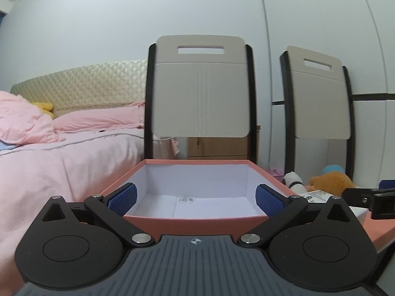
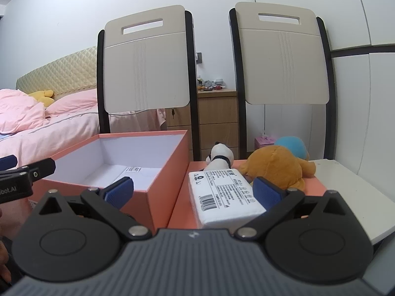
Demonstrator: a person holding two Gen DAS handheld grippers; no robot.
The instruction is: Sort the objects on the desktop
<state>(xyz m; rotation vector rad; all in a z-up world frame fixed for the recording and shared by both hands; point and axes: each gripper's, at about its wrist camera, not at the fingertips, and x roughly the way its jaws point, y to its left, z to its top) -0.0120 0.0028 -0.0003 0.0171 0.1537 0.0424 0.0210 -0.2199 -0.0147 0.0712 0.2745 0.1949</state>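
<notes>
The salmon box (image 2: 138,157) is open-topped at centre-left of the frame, its interior unobstructed. At centre-right, the tissue pack (image 2: 223,196) and plush toys (image 2: 274,167) crowd the remaining surface.

Your right gripper (image 2: 193,192) hangs wide open over the near end of a white printed tissue pack (image 2: 222,194), touching nothing. Left of the pack sits an open salmon-pink cardboard box (image 2: 158,172); beyond it lie a white-and-black plush dog (image 2: 220,159) and an orange plush bear (image 2: 276,166).

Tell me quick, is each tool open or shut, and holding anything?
Left tool: open, holding nothing, facing the pink box.
Right tool: open, holding nothing, tissue pack between its fingers, untouched.
</notes>
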